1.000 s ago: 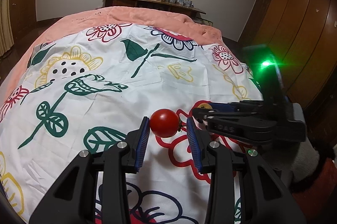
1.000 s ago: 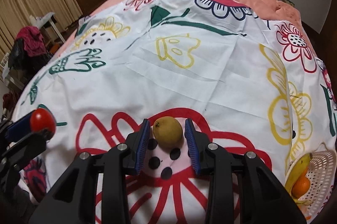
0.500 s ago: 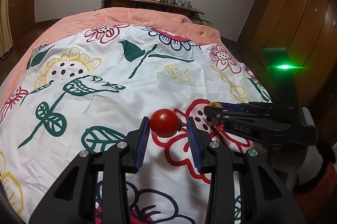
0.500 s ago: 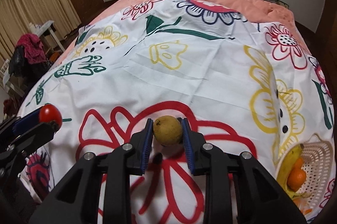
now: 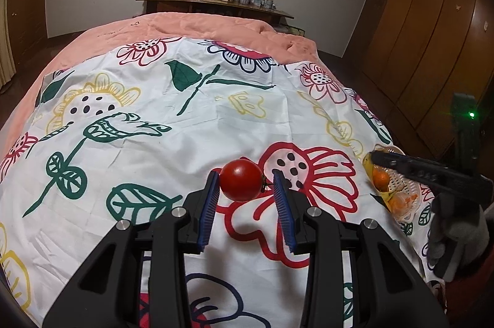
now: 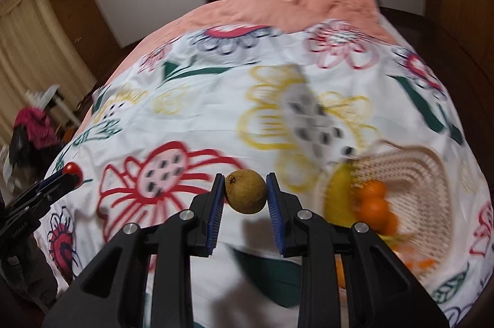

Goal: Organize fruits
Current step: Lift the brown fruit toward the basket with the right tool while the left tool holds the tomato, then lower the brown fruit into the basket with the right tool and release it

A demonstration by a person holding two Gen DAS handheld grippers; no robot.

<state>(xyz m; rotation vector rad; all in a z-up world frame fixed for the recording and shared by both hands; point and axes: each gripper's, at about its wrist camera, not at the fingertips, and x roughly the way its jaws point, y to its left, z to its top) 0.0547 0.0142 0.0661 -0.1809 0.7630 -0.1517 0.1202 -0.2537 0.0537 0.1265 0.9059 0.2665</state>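
Fruits sit in three spots: some in the basket point(image 6: 410, 170), one in each gripper. Flowered sheet point(image 5: 197, 124) covers most of the bed, over a peach blanket point(image 5: 191, 25); wooden wardrobe point(image 5: 426, 44) on the right, cluttered sideboard point(image 5: 213, 4) at the far wall.

Pale woven basket lies on the sheet near its right edge; right wrist view is blurred. Inside it: a yellow banana point(image 6: 338, 195) against the left wall, and oranges point(image 6: 372, 204) stacked next to it; exact count unclear from blur. Left wrist view shows the same basket point(image 5: 401, 189) with an orange point(image 5: 381, 180) inside, partly hidden by the right gripper's point(image 5: 379, 157) dark fingers, which hang just over its rim.

Left gripper point(image 5: 246, 195) is clamped on a red tomato point(image 5: 241, 180), pads pressing both sides, tomato lifted off the sheet with its shadow below.

Right gripper point(image 6: 245, 198) is closed on a small brown-green round fruit point(image 6: 246, 191), held between blue pads point(image 6: 216, 206), above the sheet and just left of the basket.
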